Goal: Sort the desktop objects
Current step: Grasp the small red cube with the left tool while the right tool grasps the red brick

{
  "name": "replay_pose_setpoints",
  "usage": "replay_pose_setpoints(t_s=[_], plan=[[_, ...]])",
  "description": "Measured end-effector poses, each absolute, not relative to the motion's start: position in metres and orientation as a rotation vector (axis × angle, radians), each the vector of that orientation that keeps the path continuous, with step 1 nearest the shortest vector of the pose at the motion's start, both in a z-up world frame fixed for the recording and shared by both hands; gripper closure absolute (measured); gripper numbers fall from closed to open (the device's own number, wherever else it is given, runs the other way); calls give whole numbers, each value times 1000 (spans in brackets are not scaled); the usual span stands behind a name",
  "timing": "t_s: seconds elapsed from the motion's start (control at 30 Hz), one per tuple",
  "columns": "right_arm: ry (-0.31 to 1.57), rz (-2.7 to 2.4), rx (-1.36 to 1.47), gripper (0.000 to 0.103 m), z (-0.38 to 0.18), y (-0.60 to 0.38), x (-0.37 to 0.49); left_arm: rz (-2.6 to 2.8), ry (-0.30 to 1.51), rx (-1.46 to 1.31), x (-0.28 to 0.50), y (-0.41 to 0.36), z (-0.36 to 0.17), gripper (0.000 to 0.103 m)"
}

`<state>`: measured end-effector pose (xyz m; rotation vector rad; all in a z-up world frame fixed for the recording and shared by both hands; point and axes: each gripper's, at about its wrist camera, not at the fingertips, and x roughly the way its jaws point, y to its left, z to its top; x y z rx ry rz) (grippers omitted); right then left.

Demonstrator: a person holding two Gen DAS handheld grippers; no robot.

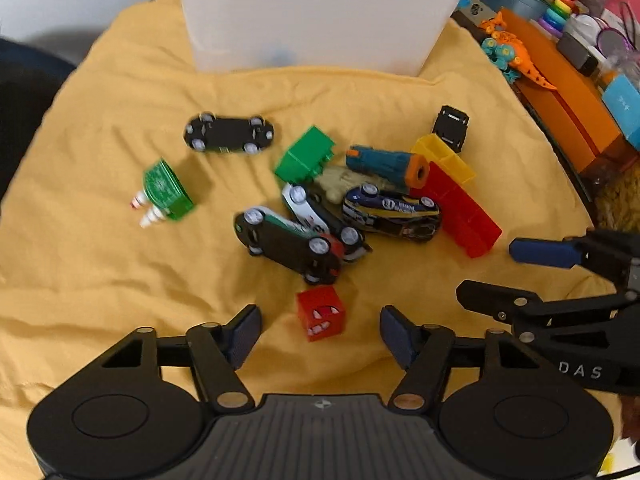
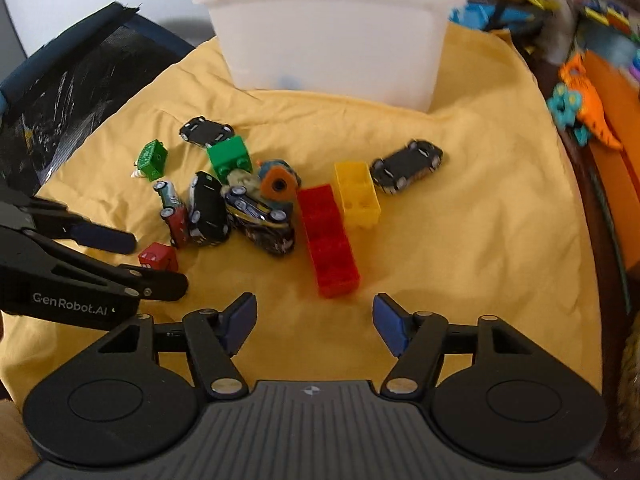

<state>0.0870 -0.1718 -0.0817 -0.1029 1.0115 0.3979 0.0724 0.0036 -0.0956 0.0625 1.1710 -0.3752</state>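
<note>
Toys lie on a yellow cloth (image 1: pixel 100 240): several toy cars in a pile (image 1: pixel 296 240), a red block (image 1: pixel 456 208), a yellow block (image 1: pixel 444 156), a green block (image 1: pixel 306 156), a small red cube (image 1: pixel 322 312) and a green toy (image 1: pixel 166 192). My left gripper (image 1: pixel 320 334) is open and empty, its fingers either side of the red cube. My right gripper (image 2: pixel 316 322) is open and empty, just short of the red block (image 2: pixel 328 240). A white plastic bin (image 2: pixel 332 36) stands at the far edge.
An overturned black car (image 2: pixel 406 166) lies apart at the right, another (image 1: pixel 230 134) apart at the left. An orange and teal dinosaur (image 1: pixel 516 52) and cluttered orange boxes (image 1: pixel 568 96) lie off the cloth at right. A dark chair (image 2: pixel 68 80) is at left.
</note>
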Motion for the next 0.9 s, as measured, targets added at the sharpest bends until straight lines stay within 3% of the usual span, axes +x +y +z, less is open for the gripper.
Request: replay_pose_setpoints(t_s=[0.07, 0.1, 0.17, 0.4, 0.5, 0.53, 0.57, 0.9], plan=[[1006, 403, -106, 37, -83, -174, 87, -368, 1147, 105, 70, -1, -96, 49], [998, 404, -113, 37, -84, -174, 87, -370, 1130, 135, 68, -4, -95, 64], [987, 403, -128, 40, -85, -174, 91, -389, 1109, 178, 64, -6, -94, 80], [971, 409, -205, 42, -97, -161, 116, -435, 1106, 227, 54, -2, -89, 81], [961, 343, -196, 60, -95, -157, 116, -435, 1102, 230, 52, -1, -88, 81], [962, 348, -190, 74, -94, -157, 114, -434, 1101, 225, 52, 0, -88, 81], [963, 350, -193, 76, -94, -156, 112, -435, 1100, 218, 51, 1, -87, 81], [968, 352, -166, 76, -82, -160, 84, -450, 1067, 241, 48, 3, -76, 81]])
